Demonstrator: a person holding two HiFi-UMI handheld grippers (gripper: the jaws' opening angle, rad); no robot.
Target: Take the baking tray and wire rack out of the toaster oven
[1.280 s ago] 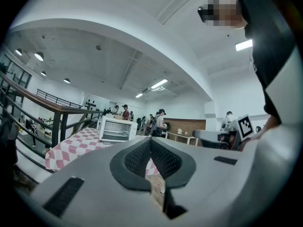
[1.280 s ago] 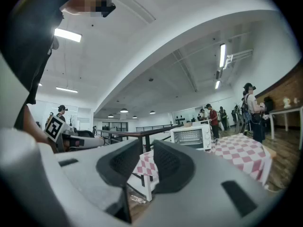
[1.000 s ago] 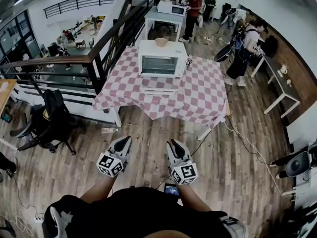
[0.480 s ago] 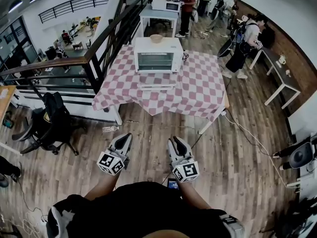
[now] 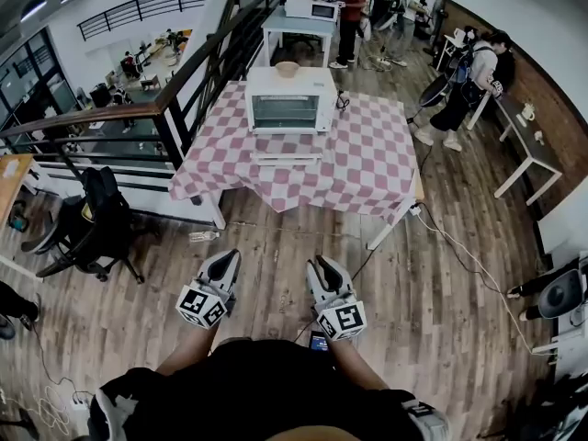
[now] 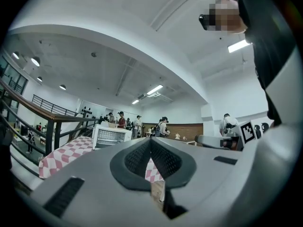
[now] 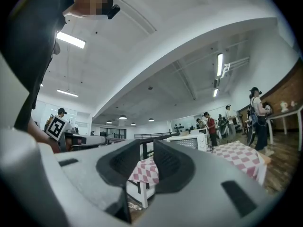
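A white toaster oven [image 5: 286, 99] stands on a table with a pink-checked cloth [image 5: 367, 154], far ahead of me. A small bowl [image 5: 288, 67] sits on its top. Through the oven's front I see only faint bars; tray and rack cannot be told apart. Both grippers hover over the wooden floor, well short of the table. My left gripper [image 5: 223, 265] has its pads together with nothing held. My right gripper [image 5: 323, 269] shows a narrow empty gap between its pads. The left gripper [image 6: 150, 141] points at the oven [image 6: 111, 135]; the right gripper [image 7: 147, 148] sees the oven [image 7: 191, 141] too.
A dark railing [image 5: 184, 90] runs along the table's left side. An office chair with a black bag [image 5: 96, 214] stands at the left. Cables [image 5: 450, 246] trail on the floor at the right. Several people stand behind the table. Another white table [image 5: 519, 145] stands at the right.
Both grippers have moved a little forward over the floor toward the checked table. Their jaws look unchanged.
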